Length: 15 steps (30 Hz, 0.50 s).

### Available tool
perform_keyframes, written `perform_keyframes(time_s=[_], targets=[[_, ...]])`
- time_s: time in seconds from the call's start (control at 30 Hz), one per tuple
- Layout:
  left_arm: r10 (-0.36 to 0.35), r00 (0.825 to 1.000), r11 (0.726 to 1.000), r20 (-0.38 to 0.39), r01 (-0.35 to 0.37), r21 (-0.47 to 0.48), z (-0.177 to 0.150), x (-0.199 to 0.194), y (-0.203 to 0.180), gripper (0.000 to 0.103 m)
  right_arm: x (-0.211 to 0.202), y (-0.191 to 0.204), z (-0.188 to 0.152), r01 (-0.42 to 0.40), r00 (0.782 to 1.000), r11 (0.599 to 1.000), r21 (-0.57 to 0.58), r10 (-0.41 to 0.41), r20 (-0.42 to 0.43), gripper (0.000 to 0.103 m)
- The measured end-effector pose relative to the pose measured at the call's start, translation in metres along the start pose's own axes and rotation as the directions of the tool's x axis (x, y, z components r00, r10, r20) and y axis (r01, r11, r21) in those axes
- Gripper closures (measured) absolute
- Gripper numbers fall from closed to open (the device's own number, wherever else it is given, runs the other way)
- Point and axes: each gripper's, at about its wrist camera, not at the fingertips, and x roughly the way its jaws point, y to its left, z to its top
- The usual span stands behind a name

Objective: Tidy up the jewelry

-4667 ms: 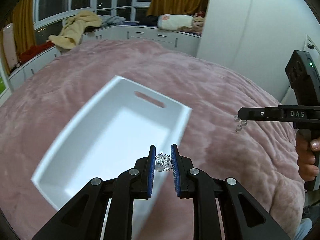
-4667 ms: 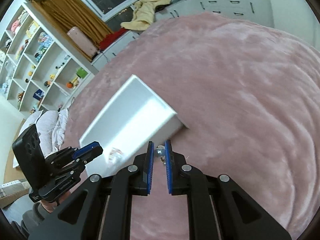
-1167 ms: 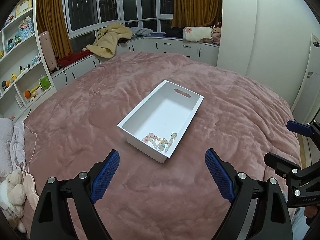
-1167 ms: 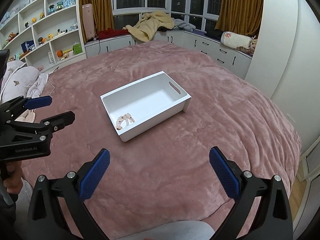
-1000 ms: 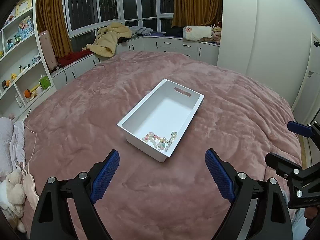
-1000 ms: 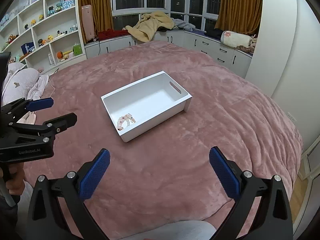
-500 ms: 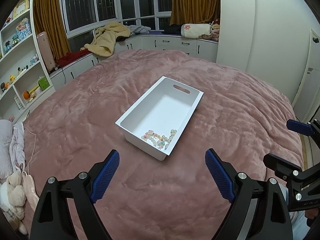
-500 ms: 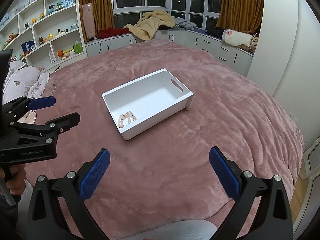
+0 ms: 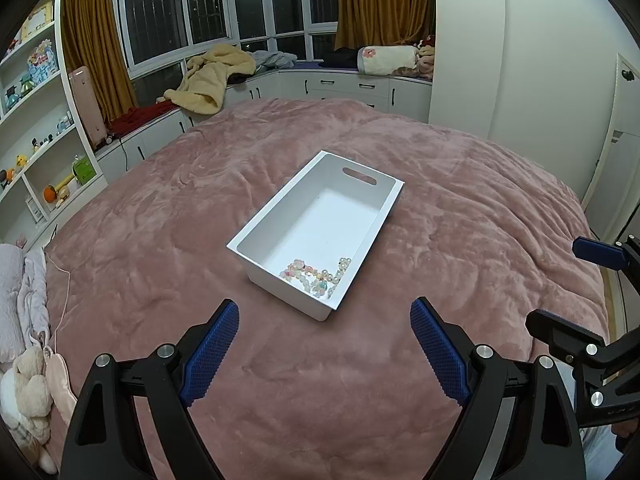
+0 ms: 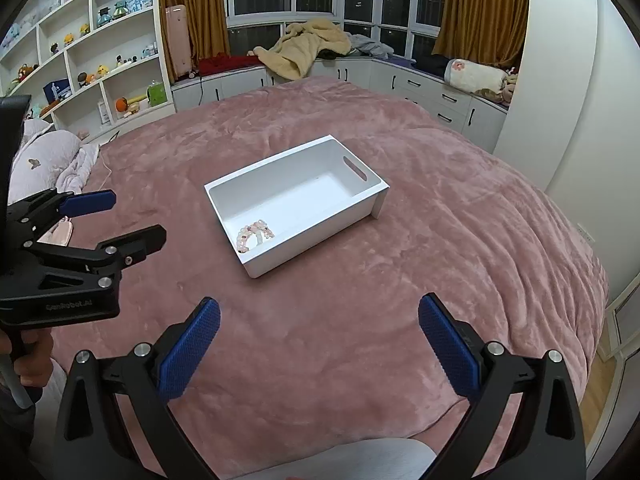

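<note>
A white bin [image 9: 374,236] with a handle slot stands on the pink bedspread [image 9: 160,248]; it also shows in the right wrist view [image 10: 380,186]. Beaded jewelry [image 9: 316,274] lies in its near end, seen as pink beads in the right wrist view [image 10: 254,234]. My left gripper [image 9: 324,340] is wide open and empty, held back from the bin's near end. My right gripper [image 10: 320,332] is wide open and empty too, also short of the bin. Each gripper shows in the other's view: the right one [image 9: 576,292] and the left one [image 10: 108,220].
White shelves with toys [image 10: 80,68] line the left wall. Pillows and soft toys [image 9: 24,380] lie at the bed's left edge. A window bench with a yellow blanket [image 9: 212,76] runs behind the bed. A white wall and door [image 9: 616,120] stand on the right.
4.7 s ago both grippers were shut on small jewelry pieces right at the bin. Now both are wide open, empty and pulled well back. Over the last second they barely drift.
</note>
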Motion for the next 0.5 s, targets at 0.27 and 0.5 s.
perform_keyframes(time_s=[0.27,0.5], targets=[[-0.004,1.000,1.000,0.002,0.004,0.000,0.0000,0.0009,0.0000,0.014,-0.0003,0.0015,-0.0006,0.002,1.000,1.000,-0.008,-0.002,0.001,0.005],[-0.014,1.000,1.000,0.008,0.014,0.004,0.0036,-0.0005,-0.0027,0.014,0.0012,0.0018,-0.0007,0.002,1.000,1.000,-0.011,-0.002,0.003,0.005]])
